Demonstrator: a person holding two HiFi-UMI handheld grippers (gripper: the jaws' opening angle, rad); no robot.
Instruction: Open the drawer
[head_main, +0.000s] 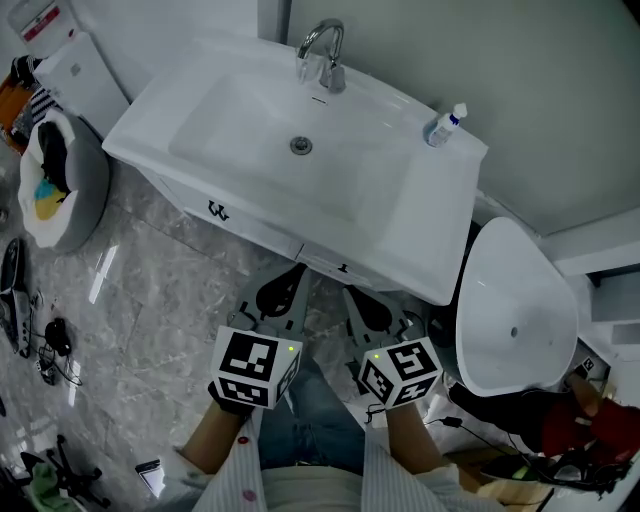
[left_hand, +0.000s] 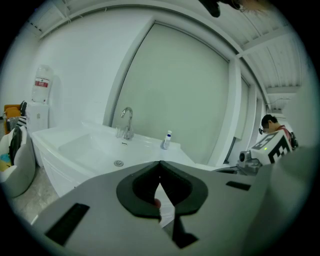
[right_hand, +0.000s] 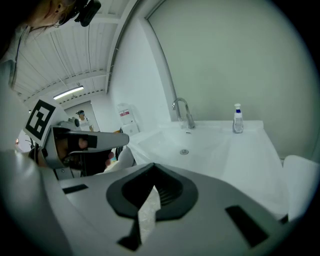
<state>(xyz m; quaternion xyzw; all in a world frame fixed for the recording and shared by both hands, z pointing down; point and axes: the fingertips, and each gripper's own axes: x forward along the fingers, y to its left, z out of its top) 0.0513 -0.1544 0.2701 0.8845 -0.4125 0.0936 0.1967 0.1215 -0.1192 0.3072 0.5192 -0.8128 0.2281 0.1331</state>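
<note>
Head view: drawer (head_main: 250, 226) front barely vis. under sink (head_main: 410, 212) rim

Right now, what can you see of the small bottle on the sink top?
Small bottle: clear body, plastic by the look, blue collar, white cap on. Stands upright on the back right corner of the white sink top, by the wall, right of the faucet. Only the sink top touches it.

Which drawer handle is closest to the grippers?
The right handle, just ahead of the left gripper and right gripper. The other handle sits far off to the left.
</note>
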